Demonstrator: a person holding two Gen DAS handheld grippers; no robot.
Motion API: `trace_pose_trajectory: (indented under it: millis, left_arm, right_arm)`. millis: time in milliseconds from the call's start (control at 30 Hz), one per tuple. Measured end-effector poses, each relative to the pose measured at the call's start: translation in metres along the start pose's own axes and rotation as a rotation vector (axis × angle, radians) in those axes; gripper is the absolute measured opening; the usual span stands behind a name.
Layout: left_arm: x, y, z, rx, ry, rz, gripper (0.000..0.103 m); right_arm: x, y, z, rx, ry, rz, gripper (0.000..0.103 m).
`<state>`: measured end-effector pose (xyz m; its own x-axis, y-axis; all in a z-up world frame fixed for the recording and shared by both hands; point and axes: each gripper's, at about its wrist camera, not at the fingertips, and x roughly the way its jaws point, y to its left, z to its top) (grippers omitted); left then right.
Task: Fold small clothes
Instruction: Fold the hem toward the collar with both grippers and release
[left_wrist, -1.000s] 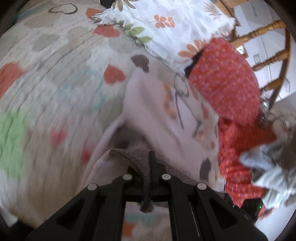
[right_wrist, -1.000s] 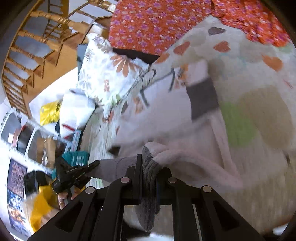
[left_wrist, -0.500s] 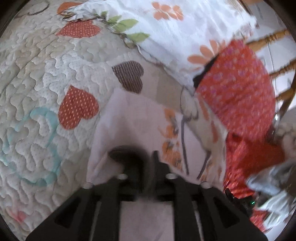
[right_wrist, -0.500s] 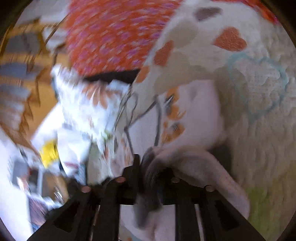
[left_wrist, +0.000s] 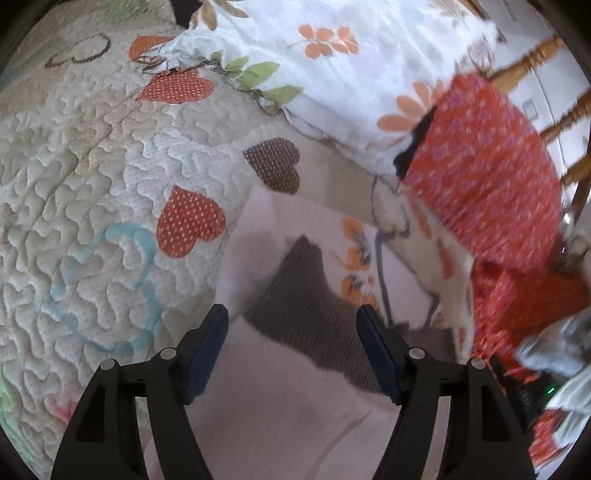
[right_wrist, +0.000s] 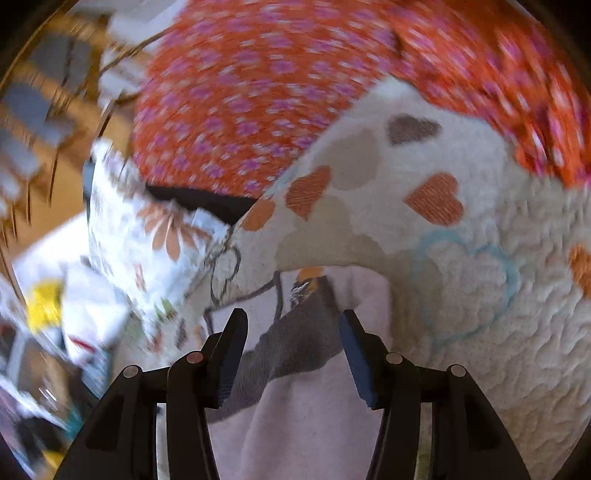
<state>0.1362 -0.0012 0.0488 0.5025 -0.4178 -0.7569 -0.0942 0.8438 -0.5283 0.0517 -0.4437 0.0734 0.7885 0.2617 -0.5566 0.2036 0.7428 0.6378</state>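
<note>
While both sets of jaws are standing wide apart and grasping nothing, the left gripper (left_wrist: 291, 325) and the right gripper (right_wrist: 291, 332) are hovering over one pale garment (left_wrist: 280, 398) with a grey ribbed band (left_wrist: 306, 295). It is lying flat on the heart-patterned quilt (left_wrist: 92, 166) of the bed, near one floral pillow (left_wrist: 332, 55) and one orange flowered cloth (right_wrist: 258, 92).
</note>
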Motion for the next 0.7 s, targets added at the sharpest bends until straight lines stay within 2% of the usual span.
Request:
trace_pose_trajectory:
  millis: [67,133,233,300,333,400,467,567,700]
  left_arm:
    - [0.001,-0.005,-0.006,0.044,0.011,0.017,0.071]
    - [0.006,-0.012,-0.011,0.11,0.027,0.055,0.071]
    - [0.019,-0.018,-0.016,0.215,0.037,0.185,0.071]
    - [0.028,-0.008,-0.012,0.212,0.052,0.29,0.071]
    - [0.03,0.0,-0.009,0.179,0.062,0.304,0.071]
    - [0.027,0.024,0.0,0.061,0.072,0.301,0.071]
    - [0.018,0.034,0.005,0.023,0.054,0.308,0.071]
    - [-0.002,0.037,0.007,0.036,-0.006,0.332,0.071]
    - [-0.034,0.026,-0.008,0.1,-0.085,0.337,0.071]
  right_arm:
    - [0.006,0.017,-0.01,-0.083,0.016,0.001,0.057]
    - [0.02,0.032,-0.025,-0.158,0.069,0.018,0.057]
    - [0.047,0.037,-0.042,-0.199,0.177,0.005,0.057]
    - [0.064,0.031,-0.049,-0.212,0.228,-0.087,0.055]
    - [0.071,0.023,-0.049,-0.212,0.237,-0.15,0.054]
    - [0.069,0.016,-0.046,-0.2,0.222,-0.163,0.054]
    - [0.06,0.015,-0.042,-0.193,0.194,-0.178,0.056]
    - [0.047,0.021,-0.041,-0.203,0.152,-0.197,0.057]
    - [0.03,0.025,-0.042,-0.185,0.125,-0.2,0.057]
